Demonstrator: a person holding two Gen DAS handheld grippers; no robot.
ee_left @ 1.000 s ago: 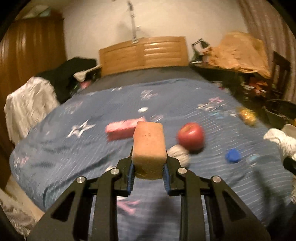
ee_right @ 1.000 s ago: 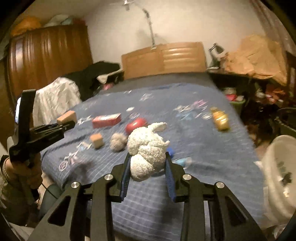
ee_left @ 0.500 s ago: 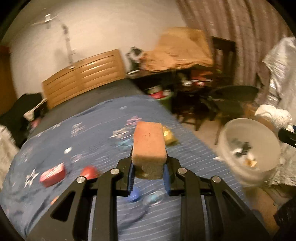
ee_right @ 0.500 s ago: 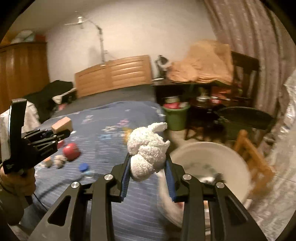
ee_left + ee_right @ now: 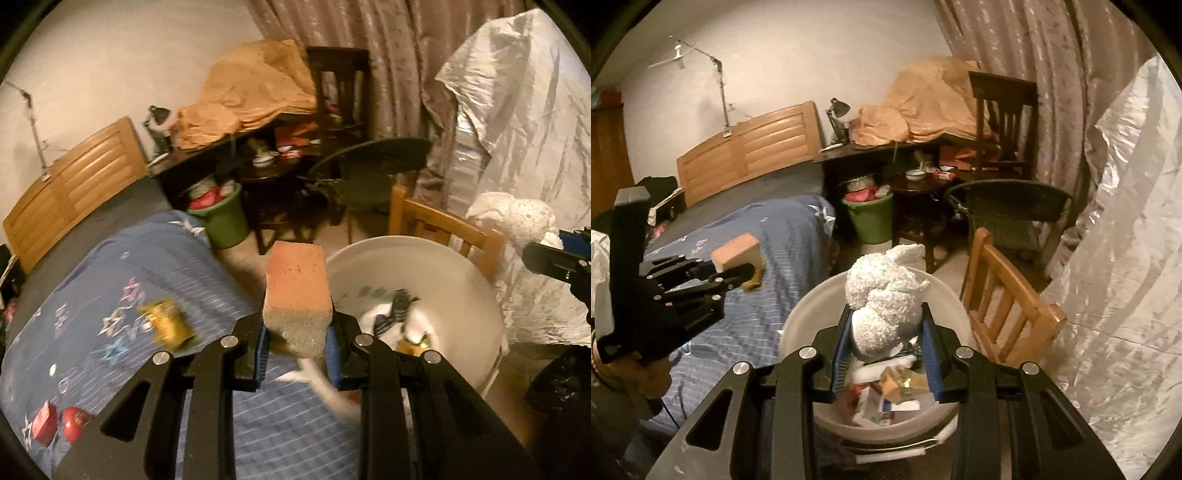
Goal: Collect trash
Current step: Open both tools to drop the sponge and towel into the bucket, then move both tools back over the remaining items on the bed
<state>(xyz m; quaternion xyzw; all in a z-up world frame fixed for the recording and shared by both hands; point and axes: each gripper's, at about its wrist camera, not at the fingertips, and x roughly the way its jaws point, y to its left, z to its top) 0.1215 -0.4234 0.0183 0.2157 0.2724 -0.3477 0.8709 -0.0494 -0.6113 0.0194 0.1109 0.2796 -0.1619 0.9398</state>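
While the left gripper (image 5: 297, 341) clamps the sponge block (image 5: 296, 286) beside the white bucket (image 5: 476, 280), it should travel over the rim before releasing. In the right view, the right gripper (image 5: 886, 354) grips the white wad (image 5: 884, 299) above the bucket (image 5: 801, 317); opening here should drop it inside.

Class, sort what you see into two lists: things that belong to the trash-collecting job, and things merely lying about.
Belongs to the job:
sponge in left gripper
white rag in right gripper
white bucket holding trash
yellow can, red box and apple on the bed

Lying about:
wooden chair
green bucket
desk lamp
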